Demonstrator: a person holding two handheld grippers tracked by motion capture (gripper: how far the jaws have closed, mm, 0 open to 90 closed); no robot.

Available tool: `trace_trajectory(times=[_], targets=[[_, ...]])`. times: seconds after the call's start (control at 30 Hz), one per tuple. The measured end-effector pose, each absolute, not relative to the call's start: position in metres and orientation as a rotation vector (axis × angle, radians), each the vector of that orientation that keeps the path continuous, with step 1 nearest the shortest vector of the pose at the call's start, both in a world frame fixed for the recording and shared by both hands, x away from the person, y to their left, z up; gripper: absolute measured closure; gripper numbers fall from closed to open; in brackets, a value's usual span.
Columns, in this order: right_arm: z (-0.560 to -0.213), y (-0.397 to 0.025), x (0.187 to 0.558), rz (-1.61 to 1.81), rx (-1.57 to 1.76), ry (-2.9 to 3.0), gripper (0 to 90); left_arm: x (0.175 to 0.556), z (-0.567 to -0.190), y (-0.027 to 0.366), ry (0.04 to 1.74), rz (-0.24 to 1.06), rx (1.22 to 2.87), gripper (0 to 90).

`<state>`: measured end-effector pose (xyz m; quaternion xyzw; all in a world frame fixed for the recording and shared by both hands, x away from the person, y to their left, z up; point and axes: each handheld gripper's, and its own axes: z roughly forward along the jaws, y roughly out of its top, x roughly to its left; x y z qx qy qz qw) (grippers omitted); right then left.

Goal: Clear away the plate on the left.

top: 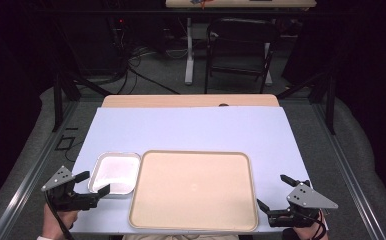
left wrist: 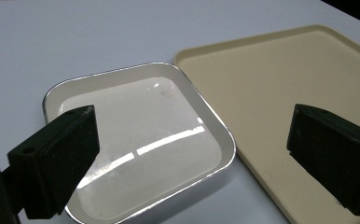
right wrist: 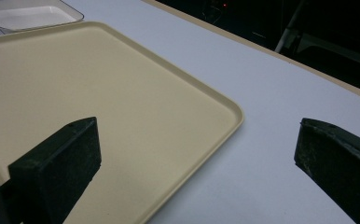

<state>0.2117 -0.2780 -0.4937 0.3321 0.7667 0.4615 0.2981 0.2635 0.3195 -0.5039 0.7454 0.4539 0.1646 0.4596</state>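
Both tongs are released and grasp nothing — the left gripper (top: 87, 182) hangs at the near left corner of the table (top: 191, 127), aimed over the small steel tray (left wrist: 141, 140) beside the beige tray (top: 193, 190), probably to take it, while the right gripper (top: 276, 192) waits at the near right corner.

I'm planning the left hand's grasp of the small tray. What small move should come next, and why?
Probably ease the left tool forward and down so its open jaws straddle the small tray's near rim. The jaws stand wide apart just short of that tray, holding nothing, and the beige tray lies close beside it.
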Motion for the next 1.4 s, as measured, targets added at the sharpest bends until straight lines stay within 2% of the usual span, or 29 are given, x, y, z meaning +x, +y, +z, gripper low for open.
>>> trace_trajectory(times=[0.57,0.8,0.97,1.03,1.4], targets=[[-0.494,-0.278,0.214,1.222,0.887,2.057,0.0,0.309,-0.518,0.332,1.276,0.378,1.84,0.1],[-0.495,-0.278,0.214,1.22,0.892,2.066,0.0,0.324,-0.526,0.333,1.321,0.373,1.882,4.7],[-0.495,-0.277,0.214,1.22,0.893,2.069,0.0,0.335,-0.536,0.338,1.381,0.355,1.909,9.8],[-0.495,-0.277,0.214,1.219,0.892,2.07,0.0,0.336,-0.537,0.339,1.389,0.353,1.909,15.5],[-0.495,-0.277,0.215,1.219,0.895,2.08,0.0,0.346,-0.549,0.345,1.479,0.339,1.926,34.2]])
